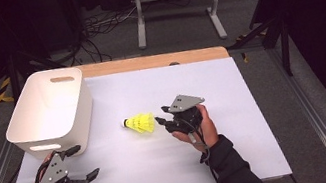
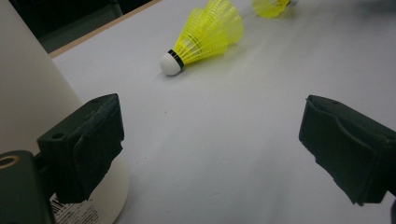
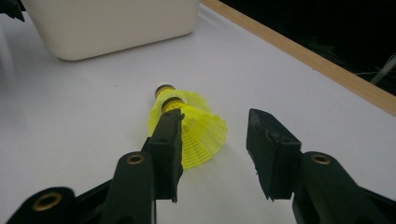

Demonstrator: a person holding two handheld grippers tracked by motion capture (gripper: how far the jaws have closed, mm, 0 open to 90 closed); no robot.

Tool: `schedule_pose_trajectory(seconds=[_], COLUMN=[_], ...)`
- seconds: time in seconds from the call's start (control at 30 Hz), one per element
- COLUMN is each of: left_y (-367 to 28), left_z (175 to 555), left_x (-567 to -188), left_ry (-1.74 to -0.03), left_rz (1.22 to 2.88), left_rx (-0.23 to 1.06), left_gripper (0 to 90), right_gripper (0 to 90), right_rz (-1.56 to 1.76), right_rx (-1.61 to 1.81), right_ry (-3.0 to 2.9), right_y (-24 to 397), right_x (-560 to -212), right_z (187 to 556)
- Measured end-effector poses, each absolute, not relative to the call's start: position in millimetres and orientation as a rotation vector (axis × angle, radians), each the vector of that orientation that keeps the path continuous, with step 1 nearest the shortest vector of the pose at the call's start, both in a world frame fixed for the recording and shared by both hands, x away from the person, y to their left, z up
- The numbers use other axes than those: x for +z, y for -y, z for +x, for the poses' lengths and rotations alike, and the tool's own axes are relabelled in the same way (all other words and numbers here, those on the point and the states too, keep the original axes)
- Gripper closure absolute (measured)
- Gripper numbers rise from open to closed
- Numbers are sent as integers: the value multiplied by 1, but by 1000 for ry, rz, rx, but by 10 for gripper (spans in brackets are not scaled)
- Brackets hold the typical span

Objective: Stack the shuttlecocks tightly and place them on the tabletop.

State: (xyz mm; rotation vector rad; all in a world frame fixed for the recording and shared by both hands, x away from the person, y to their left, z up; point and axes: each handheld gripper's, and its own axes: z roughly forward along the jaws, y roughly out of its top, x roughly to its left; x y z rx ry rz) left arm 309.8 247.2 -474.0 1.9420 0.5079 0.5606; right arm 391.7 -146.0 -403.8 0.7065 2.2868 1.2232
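A white bin [image 1: 48,112] stands at the worktop's [image 1: 238,124] left edge, apparently empty, so any tidying looks barely begun. The left hand-held gripper [image 1: 78,163] rests wide open just in front of it. At centre lies a yellow shuttlecock [image 1: 140,123], possibly two nested, ungrasped; the right hand-held gripper [image 1: 160,122] is open, just beside its skirt. The worktop is white-covered with a wooden far edge; beyond are grey floor, cables and a stand.

My left gripper [image 1: 78,164] and right gripper [image 1: 160,121] are black with padded jaws, brass-ringed screw holes, grey three-cornered plates, thin cables; my sleeves [image 1: 231,167] are dark.
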Motion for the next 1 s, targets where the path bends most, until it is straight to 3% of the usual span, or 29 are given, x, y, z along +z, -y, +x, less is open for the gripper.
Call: schedule_pose_trajectory(seconds=[1.0], left_y=[-247], left_z=[310], left_x=[-475], left_ry=[-509], left_rz=[1948], left_rx=[547], left_gripper=[74], right_gripper=[281], right_rz=[720], right_rx=[1117], right_ry=[-2154], right_y=[179], right_x=[-386], right_z=[364])
